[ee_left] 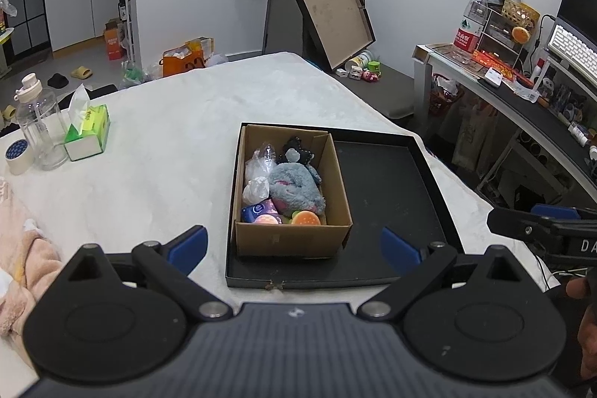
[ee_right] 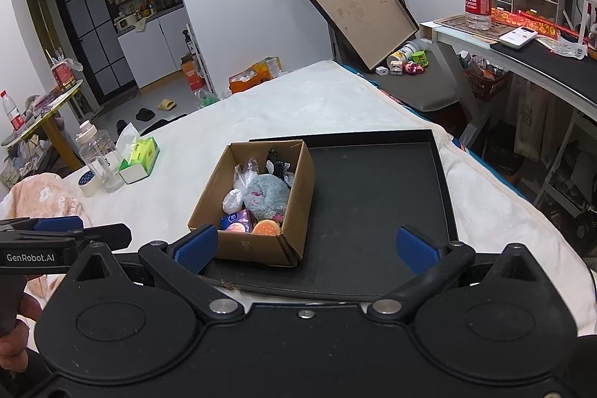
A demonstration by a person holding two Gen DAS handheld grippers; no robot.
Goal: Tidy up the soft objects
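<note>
An open cardboard box stands in the left part of a shallow black tray, filled with soft things: a grey-blue plush in the middle, a black plush at the far end, crumpled plastic bags on the left, and a burger toy and blue packet nearest.

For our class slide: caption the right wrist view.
Open right gripper faces a cardboard box of soft toys in a black tray.

Soft toys in box, box on tray's left side
</note>
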